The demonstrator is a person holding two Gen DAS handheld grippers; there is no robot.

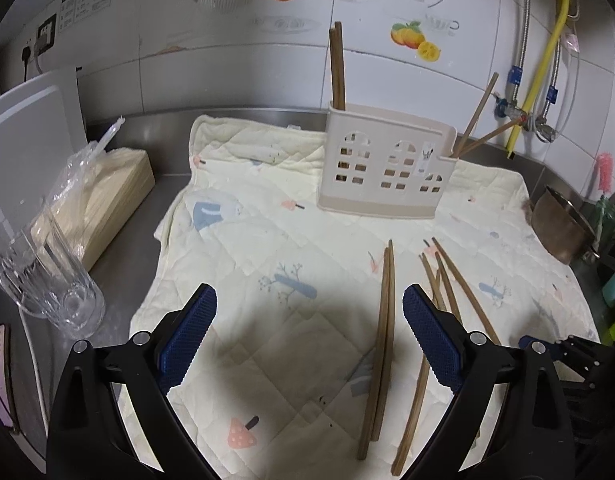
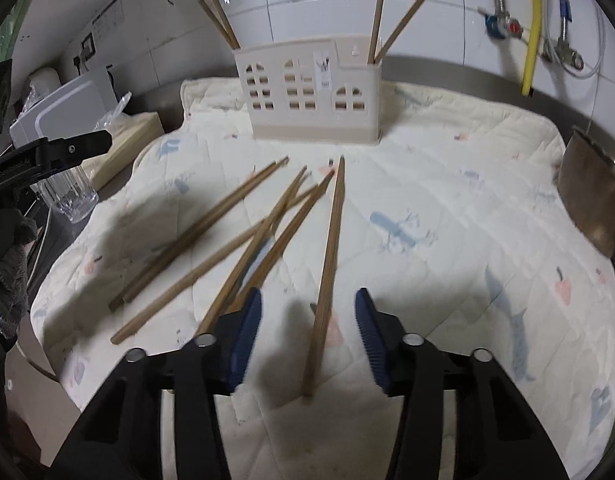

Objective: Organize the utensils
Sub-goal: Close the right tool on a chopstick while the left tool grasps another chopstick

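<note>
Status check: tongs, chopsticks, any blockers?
Left tongs open, empty. Right tongs open, astride chopstick pair, pads not touching. Other loose chopsticks on cloth; four in holder. Nothing in the way.

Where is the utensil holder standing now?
In both wrist views the holder stands upright at the far edge of the quilted mat, close to the tiled wall, beyond the loose chopsticks.

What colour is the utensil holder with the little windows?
Cream, with a beige base; the utensil holder shows best in the right wrist view.
</note>
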